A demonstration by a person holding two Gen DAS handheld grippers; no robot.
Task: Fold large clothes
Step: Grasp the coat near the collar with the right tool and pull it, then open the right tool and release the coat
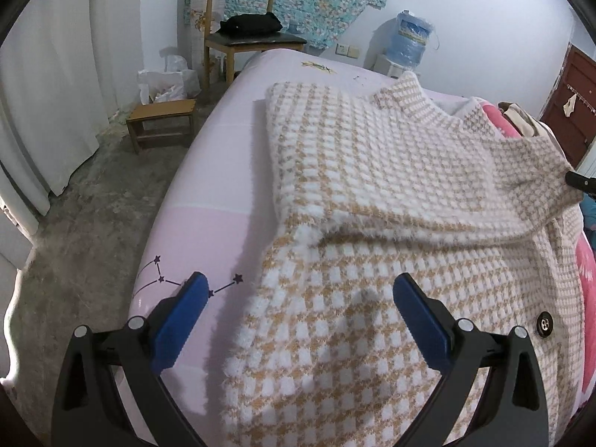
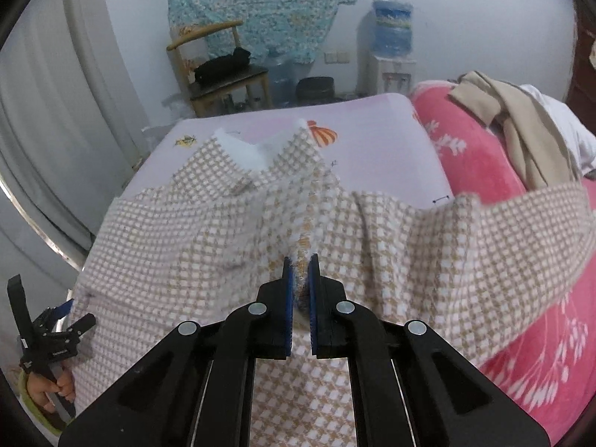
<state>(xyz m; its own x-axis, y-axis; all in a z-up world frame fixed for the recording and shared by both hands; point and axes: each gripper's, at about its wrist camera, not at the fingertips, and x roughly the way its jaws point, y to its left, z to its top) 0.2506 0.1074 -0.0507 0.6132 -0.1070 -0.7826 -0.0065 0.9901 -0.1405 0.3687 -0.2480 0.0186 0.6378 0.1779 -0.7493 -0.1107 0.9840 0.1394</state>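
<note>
Pinching the checked cardigan [image 2: 208, 238], right tool [image 2: 300, 275]; left tool [image 1: 298, 298] spread above its hem

Dim, even indoor light; soft shadows, fisheye-bent dark edges, slight blur.

A pink-sheeted bed [image 1: 208, 171] carries the checked fuzzy cardigan [image 1: 372, 193] and a red blanket [image 2: 469, 160].

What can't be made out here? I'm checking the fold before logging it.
- Fuzzy beige-and-white checked cardigan: near hem cut off by the left wrist view's bottom edge.
- Right gripper: pinched fabric hides how many layers it holds.
- Left gripper: open; the right wrist view shows only its edge.
</note>
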